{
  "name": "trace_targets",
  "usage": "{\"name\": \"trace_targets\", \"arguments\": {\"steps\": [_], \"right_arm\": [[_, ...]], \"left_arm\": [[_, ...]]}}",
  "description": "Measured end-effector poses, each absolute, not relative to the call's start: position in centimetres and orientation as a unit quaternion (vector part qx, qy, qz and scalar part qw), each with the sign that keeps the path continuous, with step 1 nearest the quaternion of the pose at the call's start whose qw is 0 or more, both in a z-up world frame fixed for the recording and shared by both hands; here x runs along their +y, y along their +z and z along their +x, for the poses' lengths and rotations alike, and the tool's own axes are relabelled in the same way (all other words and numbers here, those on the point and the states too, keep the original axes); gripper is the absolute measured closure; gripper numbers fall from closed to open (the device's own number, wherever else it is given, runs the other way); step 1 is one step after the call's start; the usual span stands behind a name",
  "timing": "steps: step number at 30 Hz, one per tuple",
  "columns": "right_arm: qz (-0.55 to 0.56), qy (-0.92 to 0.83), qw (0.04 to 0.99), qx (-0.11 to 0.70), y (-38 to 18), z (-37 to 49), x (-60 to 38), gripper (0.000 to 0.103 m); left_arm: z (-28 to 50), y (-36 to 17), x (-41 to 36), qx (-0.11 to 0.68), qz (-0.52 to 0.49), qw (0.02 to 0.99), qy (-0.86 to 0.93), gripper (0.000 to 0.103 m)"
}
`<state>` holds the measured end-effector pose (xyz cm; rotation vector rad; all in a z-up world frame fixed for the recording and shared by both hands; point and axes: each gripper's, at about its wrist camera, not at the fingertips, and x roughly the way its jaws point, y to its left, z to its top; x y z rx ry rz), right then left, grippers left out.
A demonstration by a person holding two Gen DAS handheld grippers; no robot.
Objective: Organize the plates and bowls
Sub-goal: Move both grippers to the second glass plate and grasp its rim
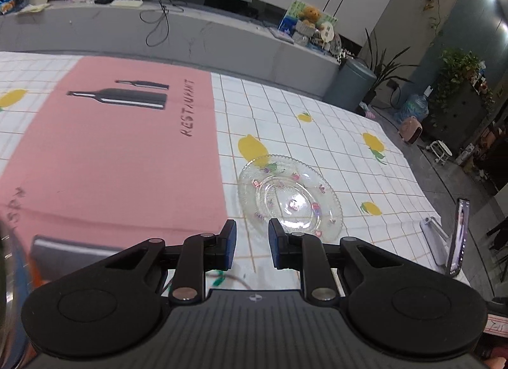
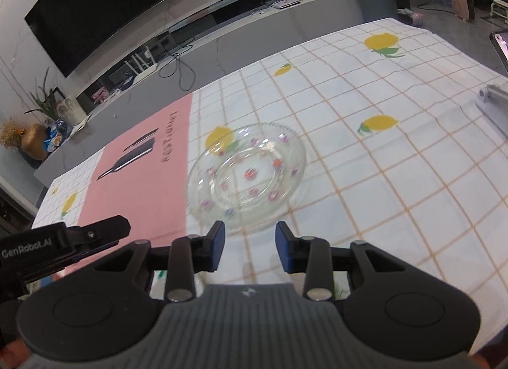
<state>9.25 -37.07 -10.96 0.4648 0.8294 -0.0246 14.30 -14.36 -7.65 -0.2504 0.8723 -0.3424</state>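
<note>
A clear glass plate (image 1: 289,194) with small pink and purple flower marks lies flat on the lemon-print tablecloth, just right of a pink placemat (image 1: 111,153). My left gripper (image 1: 252,243) is open and empty, hovering just in front of the plate's near rim. In the right wrist view the same plate (image 2: 246,175) lies right ahead. My right gripper (image 2: 250,246) is open and empty, close to the plate's near edge. The left gripper's body (image 2: 63,242) shows at the left of that view.
A phone on a metal stand (image 1: 457,238) sits at the table's right edge. A dark flat object (image 1: 70,251) and a blurred round rim (image 1: 9,273) lie at the near left. A grey TV bench (image 1: 158,29) runs behind the table.
</note>
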Motion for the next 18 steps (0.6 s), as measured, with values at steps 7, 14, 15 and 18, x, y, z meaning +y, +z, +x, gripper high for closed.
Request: {"name": "trace_targets", "arguments": {"steps": [7,14,15,18], "right_arm": [[0.217,-0.019,0.883,0.416,-12.4,12.5,-39.1,0.067],[0.224,-0.027,0.876,0.427,-13.7,16.0,-41.1,0.068],[0.225,-0.031,0.875,0.427,-13.9,16.4,-41.4,0.069],[0.237,-0.038,0.871,0.429,-14.5,17.3,-42.3,0.072]], "left_arm": [[17.4,-10.1,-15.4,0.453,-0.119,0.870,-0.155,0.079],[20.3,-12.2,-16.0,0.473,-0.135,0.859,-0.144,0.078],[20.7,-12.5,-16.0,0.476,-0.138,0.857,-0.142,0.078],[21.4,-13.3,-16.0,0.480,-0.148,0.853,-0.142,0.078]]}}
